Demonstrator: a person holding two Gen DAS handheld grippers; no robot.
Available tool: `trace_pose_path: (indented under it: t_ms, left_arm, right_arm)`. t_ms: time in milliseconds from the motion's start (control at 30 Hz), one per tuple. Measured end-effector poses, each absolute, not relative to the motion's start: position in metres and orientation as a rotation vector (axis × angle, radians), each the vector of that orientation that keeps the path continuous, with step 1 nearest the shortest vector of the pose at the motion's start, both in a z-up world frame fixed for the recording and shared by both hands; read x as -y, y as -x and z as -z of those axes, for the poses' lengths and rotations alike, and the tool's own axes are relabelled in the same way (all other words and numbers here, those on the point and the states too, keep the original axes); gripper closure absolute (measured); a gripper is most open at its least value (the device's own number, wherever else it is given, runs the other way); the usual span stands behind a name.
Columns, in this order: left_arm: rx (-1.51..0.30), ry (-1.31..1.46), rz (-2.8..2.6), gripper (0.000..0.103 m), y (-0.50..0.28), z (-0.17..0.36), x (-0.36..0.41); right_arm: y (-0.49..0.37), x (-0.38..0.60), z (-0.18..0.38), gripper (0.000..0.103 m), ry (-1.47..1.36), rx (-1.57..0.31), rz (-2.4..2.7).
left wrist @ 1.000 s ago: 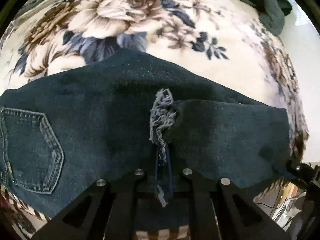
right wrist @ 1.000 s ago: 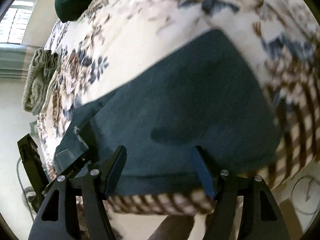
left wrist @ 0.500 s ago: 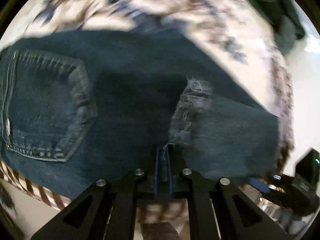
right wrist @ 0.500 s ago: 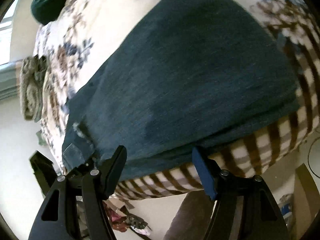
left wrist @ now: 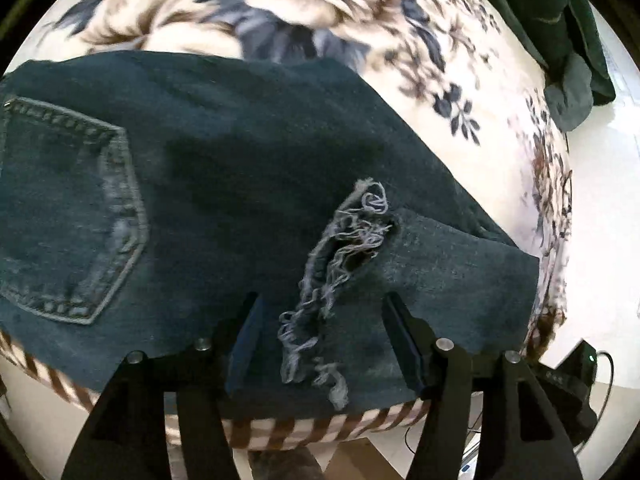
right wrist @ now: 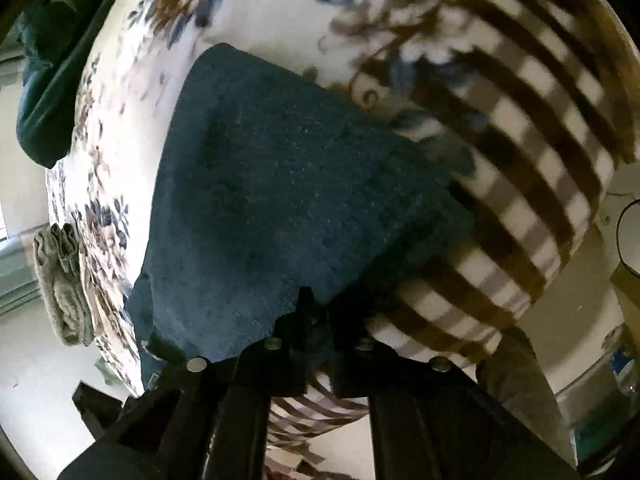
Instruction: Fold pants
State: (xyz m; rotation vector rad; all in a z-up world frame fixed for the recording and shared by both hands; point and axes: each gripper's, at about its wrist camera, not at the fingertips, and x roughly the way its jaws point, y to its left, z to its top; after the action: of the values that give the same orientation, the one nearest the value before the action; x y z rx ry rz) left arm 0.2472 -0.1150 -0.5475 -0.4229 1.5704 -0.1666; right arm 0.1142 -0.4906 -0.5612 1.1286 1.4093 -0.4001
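Note:
Dark blue jeans (left wrist: 240,184) lie folded on a floral blanket (left wrist: 320,8), back pocket (left wrist: 68,220) at the left. A frayed pale hem (left wrist: 332,256) runs down between the fingers of my left gripper (left wrist: 324,344). Its jaws are opening, and the pads stand clear on either side of the fringe. In the right wrist view the jeans (right wrist: 280,184) fill the middle. My right gripper (right wrist: 316,312) is shut on their near edge, where the denim meets the striped border (right wrist: 520,168).
A dark green garment (left wrist: 560,24) lies at the blanket's far corner, also seen in the right wrist view (right wrist: 44,80). A folded grey towel (right wrist: 60,280) hangs at the bed's left edge. The right gripper's body (left wrist: 568,380) shows low right. A water bottle (right wrist: 616,368) stands beyond the bed.
My left jaws, shut on the frayed hem before, have spread apart and let it go. My right jaws have closed on the jeans' near edge, and that view has rolled.

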Motion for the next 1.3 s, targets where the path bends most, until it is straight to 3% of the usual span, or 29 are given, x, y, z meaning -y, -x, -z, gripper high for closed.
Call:
trace_pose_path:
  t_ms: [167, 267, 367, 500, 567, 633, 667, 767, 867, 1300]
  left_arm:
    - [-1.544, 0.310, 0.194, 0.047, -0.242, 0.546, 0.127]
    - [-1.541, 0.282, 0.210, 0.054, -0.236, 0.547, 0.130]
    - [-1.536, 0.271, 0.210, 0.054, -0.234, 0.551, 0.130]
    - [-1.534, 0.293, 0.191, 0.054, -0.237, 0.550, 0.132]
    - [-1.534, 0.319, 0.188, 0.049, -0.236, 0.545, 0.125]
    - [-1.525, 0.345, 0.169, 0.033, -0.235, 0.537, 0.118]
    - [-1.512, 0.354, 0.160, 0.028, -0.234, 0.532, 0.115]
    - [-1.435, 0.404, 0.144, 0.027, -0.227, 0.510, 0.096]
    - [-1.384, 0.425, 0.115, 0.008, -0.216, 0.496, 0.069]
    - [-1.232, 0.930, -0.339, 0.008, -0.151, 0.528, -0.127]
  right_arm:
    - [-0.112, 0.479, 0.536, 0.098, -1.006, -1.402, 0.373]
    - [-0.108, 0.486, 0.546, 0.101, -0.992, -1.443, 0.390]
    - [-0.110, 0.489, 0.564, 0.101, -0.990, -1.491, 0.406]
    - [-0.123, 0.485, 0.552, 0.094, -0.921, -1.527, 0.358]
    - [-0.131, 0.475, 0.538, 0.073, -0.846, -1.541, 0.317]
    - [-0.139, 0.460, 0.524, 0.034, -0.753, -1.548, 0.286]
    - [-0.144, 0.452, 0.516, 0.032, -0.708, -1.544, 0.267]
    - [-0.159, 0.419, 0.497, 0.032, -0.573, -1.524, 0.215]
    - [-0.176, 0.383, 0.492, 0.032, -0.477, -1.518, 0.165]
    - [-0.211, 0.289, 0.525, 0.032, -0.314, -1.588, 0.086]
